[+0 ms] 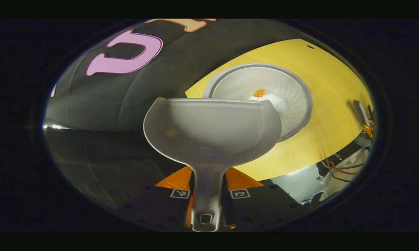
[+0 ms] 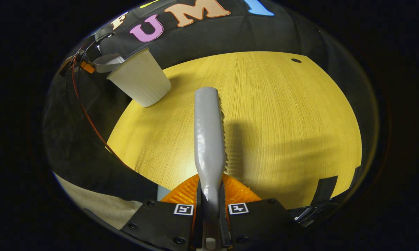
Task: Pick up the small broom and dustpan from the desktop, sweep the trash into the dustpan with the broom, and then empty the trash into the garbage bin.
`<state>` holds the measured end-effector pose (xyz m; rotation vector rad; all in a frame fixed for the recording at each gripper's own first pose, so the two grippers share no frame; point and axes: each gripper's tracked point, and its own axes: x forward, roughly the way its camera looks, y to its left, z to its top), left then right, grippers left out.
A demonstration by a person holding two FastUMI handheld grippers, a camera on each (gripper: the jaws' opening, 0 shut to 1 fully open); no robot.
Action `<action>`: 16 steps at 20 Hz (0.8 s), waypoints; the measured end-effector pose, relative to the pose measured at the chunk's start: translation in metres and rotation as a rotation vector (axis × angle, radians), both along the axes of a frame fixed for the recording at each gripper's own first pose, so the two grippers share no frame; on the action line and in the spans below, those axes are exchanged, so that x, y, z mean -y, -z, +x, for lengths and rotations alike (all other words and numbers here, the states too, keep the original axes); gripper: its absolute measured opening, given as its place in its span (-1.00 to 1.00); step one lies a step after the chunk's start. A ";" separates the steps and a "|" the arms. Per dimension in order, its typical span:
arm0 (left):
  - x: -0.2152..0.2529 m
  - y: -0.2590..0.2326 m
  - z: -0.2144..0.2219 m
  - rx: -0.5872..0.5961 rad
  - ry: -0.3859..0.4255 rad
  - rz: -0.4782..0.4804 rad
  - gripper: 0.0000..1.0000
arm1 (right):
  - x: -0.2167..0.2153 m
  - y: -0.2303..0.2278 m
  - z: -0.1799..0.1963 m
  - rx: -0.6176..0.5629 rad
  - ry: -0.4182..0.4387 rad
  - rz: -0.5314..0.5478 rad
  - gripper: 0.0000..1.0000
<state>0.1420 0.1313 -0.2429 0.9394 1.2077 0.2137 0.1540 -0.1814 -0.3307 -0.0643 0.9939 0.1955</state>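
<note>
The left claw (image 1: 208,190) is clamped on the dustpan (image 1: 211,130) handle, its lip tipped over the garbage bin (image 1: 302,87), where an orange scrap (image 1: 259,92) and white trash already lie (the pan looks empty). The right claw (image 2: 209,198) grips the small broom (image 2: 208,132) above the swept desk (image 2: 282,115). Emptying seems essentially finished.

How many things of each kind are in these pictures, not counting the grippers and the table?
Grey plastic dustpan: 1
Grey plastic small broom: 1
Grey round garbage bin: 1
Orange scrap of trash in the bin: 1
Total: 4
</note>
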 end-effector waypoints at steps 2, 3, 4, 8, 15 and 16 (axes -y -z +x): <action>0.000 -0.002 0.003 0.038 0.012 -0.023 -0.46 | -0.001 -0.002 0.001 0.000 -0.008 -0.005 -0.56; 0.000 0.004 0.001 0.068 0.018 -0.041 -0.47 | -0.001 -0.003 0.001 -0.003 -0.013 -0.006 -0.56; 0.001 0.008 0.002 0.105 0.025 -0.067 -0.46 | 0.000 -0.003 0.000 -0.007 -0.018 -0.011 -0.56; 0.014 0.028 0.003 0.222 0.053 -0.200 -0.48 | -0.004 -0.007 0.003 -0.018 -0.036 -0.025 -0.56; 0.127 0.033 0.000 0.294 0.224 -0.415 -0.46 | -0.002 -0.007 0.003 -0.010 -0.027 -0.014 -0.56; 0.148 0.042 0.001 0.289 0.251 -0.459 -0.46 | -0.002 -0.006 0.002 -0.005 -0.020 -0.010 -0.56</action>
